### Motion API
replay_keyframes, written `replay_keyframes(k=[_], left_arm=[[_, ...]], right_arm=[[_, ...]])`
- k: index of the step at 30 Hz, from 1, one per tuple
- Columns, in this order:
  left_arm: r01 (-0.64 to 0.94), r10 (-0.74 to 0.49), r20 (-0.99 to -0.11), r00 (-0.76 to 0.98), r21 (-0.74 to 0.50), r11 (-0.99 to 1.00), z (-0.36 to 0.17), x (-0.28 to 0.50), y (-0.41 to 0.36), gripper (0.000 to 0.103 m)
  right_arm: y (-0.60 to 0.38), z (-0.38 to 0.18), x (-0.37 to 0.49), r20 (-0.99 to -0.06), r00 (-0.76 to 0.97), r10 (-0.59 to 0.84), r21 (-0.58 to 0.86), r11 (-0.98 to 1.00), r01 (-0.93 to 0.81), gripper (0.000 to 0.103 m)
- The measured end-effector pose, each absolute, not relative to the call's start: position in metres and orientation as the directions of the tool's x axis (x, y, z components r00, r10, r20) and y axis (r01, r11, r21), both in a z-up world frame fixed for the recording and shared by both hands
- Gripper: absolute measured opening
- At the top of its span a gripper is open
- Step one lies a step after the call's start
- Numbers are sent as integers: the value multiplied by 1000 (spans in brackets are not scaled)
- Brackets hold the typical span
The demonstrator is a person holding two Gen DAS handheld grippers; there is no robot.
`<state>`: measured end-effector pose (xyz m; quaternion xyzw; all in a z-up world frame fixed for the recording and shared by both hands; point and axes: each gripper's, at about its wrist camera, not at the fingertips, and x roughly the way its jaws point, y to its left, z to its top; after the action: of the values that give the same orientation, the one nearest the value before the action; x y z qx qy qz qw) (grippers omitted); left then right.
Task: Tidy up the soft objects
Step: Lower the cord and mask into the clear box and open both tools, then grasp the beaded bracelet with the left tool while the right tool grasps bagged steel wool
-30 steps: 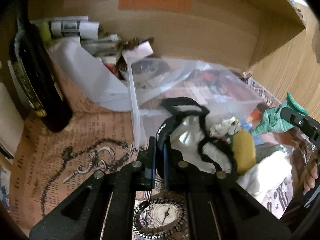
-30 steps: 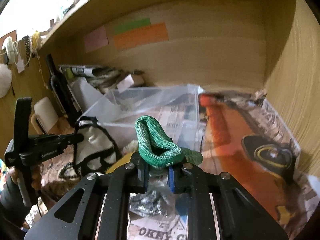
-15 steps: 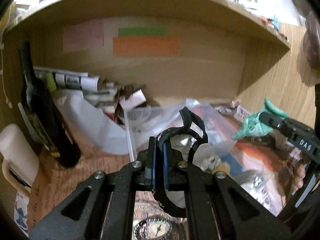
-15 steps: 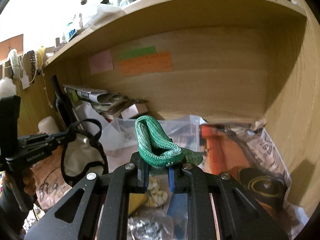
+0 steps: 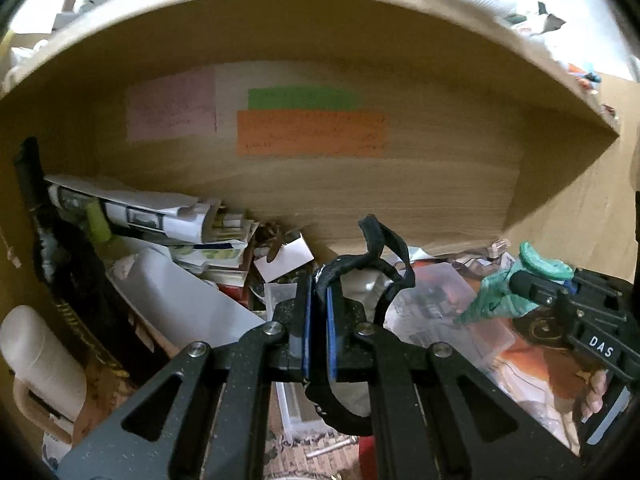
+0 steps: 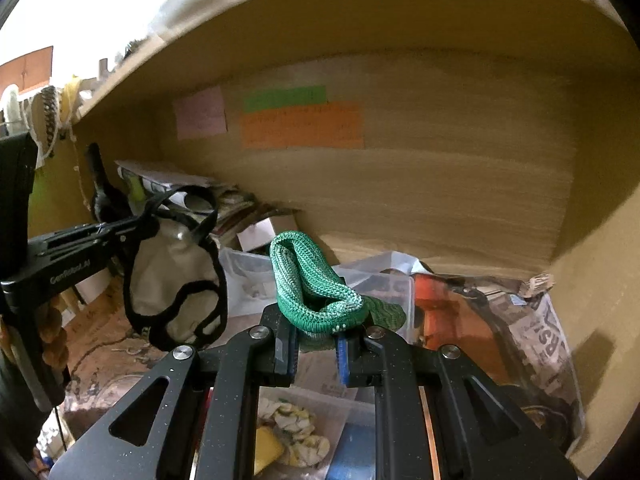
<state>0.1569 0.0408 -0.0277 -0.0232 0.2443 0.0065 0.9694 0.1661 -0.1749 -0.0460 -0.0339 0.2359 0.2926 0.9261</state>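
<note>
My left gripper (image 5: 317, 308) is shut on the black trim of a cream fabric mask (image 5: 376, 256); the mask hangs from it in the air in the right wrist view (image 6: 172, 280). My right gripper (image 6: 316, 340) is shut on a green knitted fabric piece (image 6: 308, 284), held above a clear plastic box (image 6: 384, 284). The green piece also shows at the right of the left wrist view (image 5: 504, 296). Both are lifted in front of a wooden shelf recess.
A dark bottle (image 5: 60, 264) and a white mug (image 5: 36, 364) stand at the left. Rolled papers and small boxes (image 5: 160, 220) pile at the back. More soft items (image 6: 296, 428) lie below my right gripper. Newspaper (image 6: 540, 340) covers the surface.
Both grippers have risen and tilted up with their fabric pieces, lifting the mask and the green piece off the pile. The view now shows the shelf's back wall.
</note>
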Motion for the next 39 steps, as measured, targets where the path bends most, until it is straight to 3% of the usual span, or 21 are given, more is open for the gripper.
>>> replay_keyframes(k=[9,20,23,24,25,28,35,39], left_arm=[[-32,-8,-562,827,-63,998,-60,206,46,6],[22,-55,-735,676,-54,998,-113,233,39,6],[32,-73,-753,654,-70,997,-116,229,41,15],[37,-80,-751,655,-74,997,-114,226,41,18],[40,-83,-749,657,-75,996,-112,221,40,28],[46,-91,-723,685,-82,996,-102,205,39,57],[48,-60,-645,762,-37,998,-70,158,37,68],[21,-30,-594,804,-22,1000,-55,127,44,82]], right_arm=[[-152,-73,205,-573,650,500,66,818,-571,13],[-132,-103,227,-697,571,434,22,809,-587,17],[-131,-106,227,-717,559,417,14,810,-586,33],[-132,-106,227,-716,562,415,11,810,-586,45],[-133,-103,224,-707,574,414,2,812,-583,56],[-137,-92,215,-669,618,413,-28,817,-576,72],[-156,-56,177,-557,706,438,-63,825,-561,83],[-169,-44,155,-508,731,456,-57,829,-557,85]])
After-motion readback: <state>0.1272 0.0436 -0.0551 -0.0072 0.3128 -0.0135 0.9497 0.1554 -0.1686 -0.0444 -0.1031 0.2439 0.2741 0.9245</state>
